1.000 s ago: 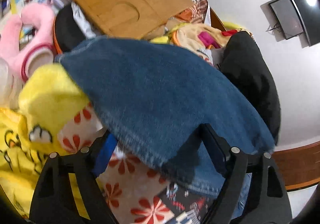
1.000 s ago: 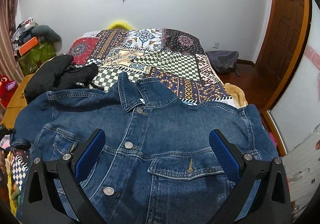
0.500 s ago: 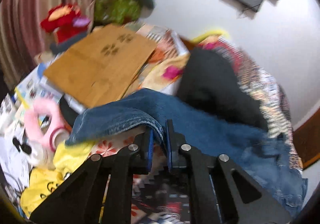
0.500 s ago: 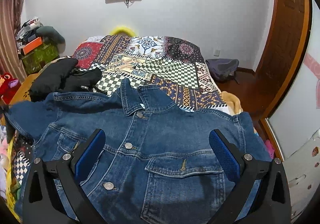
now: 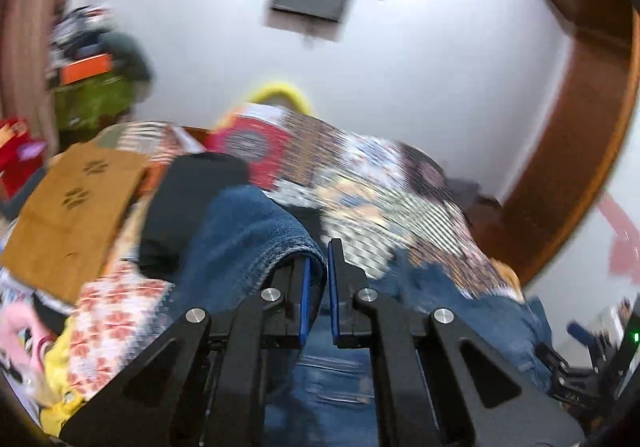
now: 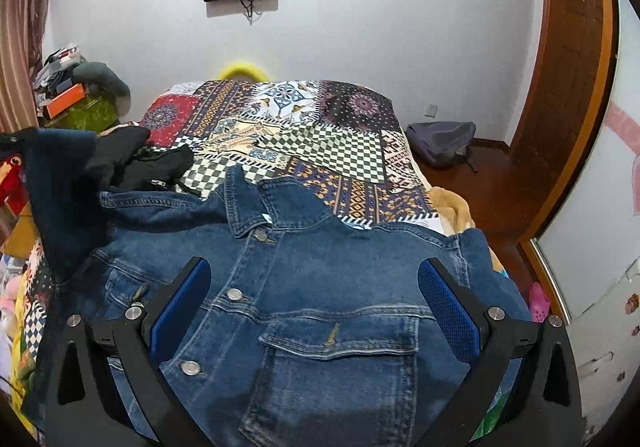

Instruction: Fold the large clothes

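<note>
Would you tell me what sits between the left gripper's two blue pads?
A fold of the denim jacket's sleeve is pinched in the left gripper, seen in the left wrist view.

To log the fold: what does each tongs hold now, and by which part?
Left tongs pinch the denim jacket by its sleeve's folded edge. Right tongs are open, holding nothing.

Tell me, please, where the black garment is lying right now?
In the right wrist view the black garment lies on the patchwork bedspread at the left, just beyond the denim jacket and its raised sleeve.
</note>
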{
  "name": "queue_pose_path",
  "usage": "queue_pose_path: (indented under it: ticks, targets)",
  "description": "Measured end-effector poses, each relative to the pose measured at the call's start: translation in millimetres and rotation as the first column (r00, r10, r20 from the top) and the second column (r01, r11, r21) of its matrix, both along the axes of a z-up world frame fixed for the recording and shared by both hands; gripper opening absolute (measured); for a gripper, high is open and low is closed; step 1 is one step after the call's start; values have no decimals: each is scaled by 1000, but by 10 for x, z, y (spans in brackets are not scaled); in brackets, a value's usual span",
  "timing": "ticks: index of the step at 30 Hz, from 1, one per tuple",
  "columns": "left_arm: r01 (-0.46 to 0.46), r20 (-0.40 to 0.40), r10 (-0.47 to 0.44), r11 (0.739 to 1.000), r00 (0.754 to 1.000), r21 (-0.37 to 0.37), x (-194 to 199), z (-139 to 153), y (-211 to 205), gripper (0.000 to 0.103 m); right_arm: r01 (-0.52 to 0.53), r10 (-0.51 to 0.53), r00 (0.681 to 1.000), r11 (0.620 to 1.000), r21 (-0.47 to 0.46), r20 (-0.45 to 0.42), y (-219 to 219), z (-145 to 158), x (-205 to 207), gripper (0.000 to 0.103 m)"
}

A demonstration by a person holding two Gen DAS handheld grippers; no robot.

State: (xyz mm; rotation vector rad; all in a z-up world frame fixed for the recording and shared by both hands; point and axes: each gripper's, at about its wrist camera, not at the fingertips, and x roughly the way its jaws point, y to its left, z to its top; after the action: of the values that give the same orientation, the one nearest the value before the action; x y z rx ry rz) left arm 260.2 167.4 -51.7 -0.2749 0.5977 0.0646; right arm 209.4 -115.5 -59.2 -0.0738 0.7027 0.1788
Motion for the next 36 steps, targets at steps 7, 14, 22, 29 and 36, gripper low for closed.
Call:
queue_pose_path:
  ticks: [7, 14, 22, 29, 36]
  targets:
    - [240, -204, -226, 970, 953, 46, 278, -615, -965, 7, 35, -35, 999, 999, 3, -19, -254, -56, -8, 103]
    - [325, -397, -318, 944, 861, -53, 240, -1268, -1341, 33, 54, -54, 996, 999, -4, -71, -381, -194, 9, 103]
    - [314, -398, -298, 949, 868, -26, -65, -1213, -1200, 49, 14, -16, 995, 1000, -16, -96, -285, -177, -28, 103]
    - [207, -280, -175, 975, 944, 86, -304, -866, -730, 67, -125, 123, 991, 992, -34, -50, 190, 10, -56, 103]
    - [63, -214, -37, 991, 976, 116, -588, -712, -59, 73, -327, 317, 940, 943, -63, -124, 945, -109, 45, 103]
